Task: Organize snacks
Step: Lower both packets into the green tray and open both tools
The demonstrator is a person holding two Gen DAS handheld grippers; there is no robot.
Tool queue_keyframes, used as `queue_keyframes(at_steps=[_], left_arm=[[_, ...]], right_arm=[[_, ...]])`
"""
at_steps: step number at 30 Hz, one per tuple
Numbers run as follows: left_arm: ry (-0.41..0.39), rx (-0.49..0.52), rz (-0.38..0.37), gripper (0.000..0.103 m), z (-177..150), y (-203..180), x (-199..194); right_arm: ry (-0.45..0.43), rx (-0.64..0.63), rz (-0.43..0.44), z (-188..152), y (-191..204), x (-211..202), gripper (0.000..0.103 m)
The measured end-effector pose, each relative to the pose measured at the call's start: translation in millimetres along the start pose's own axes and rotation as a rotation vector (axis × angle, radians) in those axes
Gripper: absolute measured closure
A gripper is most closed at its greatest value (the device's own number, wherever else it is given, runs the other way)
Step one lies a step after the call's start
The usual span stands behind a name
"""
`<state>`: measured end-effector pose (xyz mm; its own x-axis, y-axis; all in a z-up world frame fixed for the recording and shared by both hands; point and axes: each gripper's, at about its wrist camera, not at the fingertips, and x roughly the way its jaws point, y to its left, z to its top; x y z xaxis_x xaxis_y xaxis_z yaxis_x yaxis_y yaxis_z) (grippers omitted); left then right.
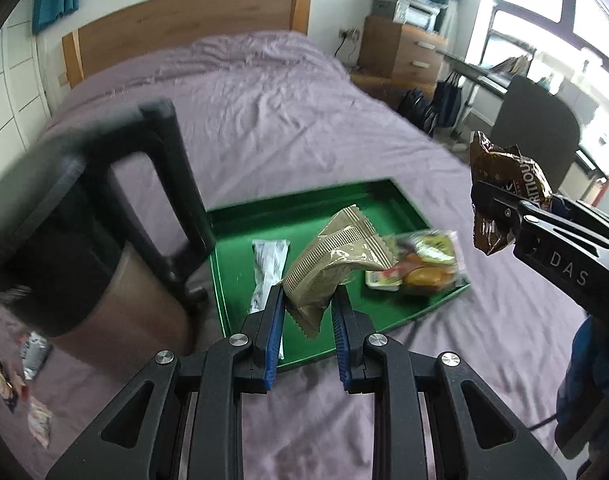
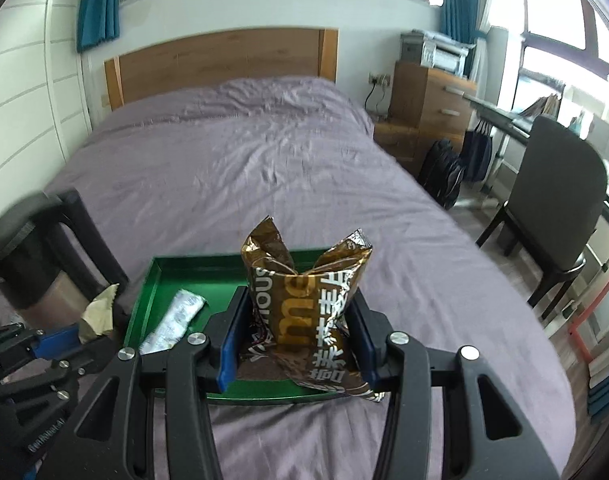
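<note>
**Two packets in the air above the green tray as snacks are gathered on a bed**

We hold both grippers over a bed (image 2: 232, 152) covered in a lilac sheet, the largest thing here and the ground for everything else. Our landmark is the green tray (image 1: 304, 204), which lies flat on the sheet; its raised rim makes it the likely collecting place. At the tray's left edge stands a dark bin with a bail handle (image 1: 104, 220), blurred in the left view. Inside the tray lie a clear bag of mixed sweets (image 1: 420, 260) at its right side and a slim white sachet (image 1: 268, 272) toward its left. Our right gripper (image 2: 294, 332) has its fingers clamped on a brown foil snack bag (image 2: 304, 300), pinched at the waist so that it stands upright above the tray's near edge, and we judge it ready to be lowered in. Our left gripper (image 1: 308, 320) pinches the lower corner of a tan packet (image 1: 336, 256) between its fingers, and the packet hangs tilted over the tray's near half. Well left of the tray, a few small wrappers (image 1: 20, 380) lie loose on the sheet, not yet collected.
</note>
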<state>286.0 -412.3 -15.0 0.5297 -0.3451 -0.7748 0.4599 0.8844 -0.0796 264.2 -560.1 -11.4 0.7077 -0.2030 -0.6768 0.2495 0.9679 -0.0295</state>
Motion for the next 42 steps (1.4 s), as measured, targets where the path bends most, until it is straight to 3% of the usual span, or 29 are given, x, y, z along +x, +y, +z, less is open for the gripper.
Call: queue_keyframes(at_steps=[12, 26, 28, 30, 32, 37, 40, 42], left_arm=[[0.094, -0.020, 0.079, 0.083, -18.8, -1.9, 76.9], [0.124, -0.028, 0.136, 0.080, -18.8, 1.3, 104.3], [0.133, -0.033, 0.133, 0.079, -20.8, 2.8, 105.8], [0.134, -0.033, 0.133, 0.078, -20.3, 2.9, 106.8], [0.134, -0.031, 0.128, 0.071, -20.6, 2.1, 106.4], [0.120, -0.025, 0.131, 0.063, -19.7, -0.5, 100.5], [0.117, -0.035, 0.125, 0.060, -19.1, 0.8, 96.6], [0.105, -0.037, 0.140, 0.055, -18.8, 1.8, 92.2]], right_arm=[[0.143, -0.053, 0.020, -28.9, 18.1, 94.5, 0.062], [0.168, -0.121, -0.004, -33.6, 28.0, 112.3, 0.055], [0.170, -0.119, -0.006, -32.9, 27.5, 112.3, 0.050], [0.179, -0.112, -0.004, -34.3, 25.5, 113.1, 0.030], [0.184, -0.111, -0.006, -36.2, 24.5, 113.6, 0.025], [0.184, -0.108, -0.005, -37.0, 24.3, 110.4, 0.023], [0.178, -0.099, -0.002, -35.8, 22.8, 106.6, 0.000], [0.168, -0.091, 0.005, -34.3, 21.8, 101.9, 0.000]])
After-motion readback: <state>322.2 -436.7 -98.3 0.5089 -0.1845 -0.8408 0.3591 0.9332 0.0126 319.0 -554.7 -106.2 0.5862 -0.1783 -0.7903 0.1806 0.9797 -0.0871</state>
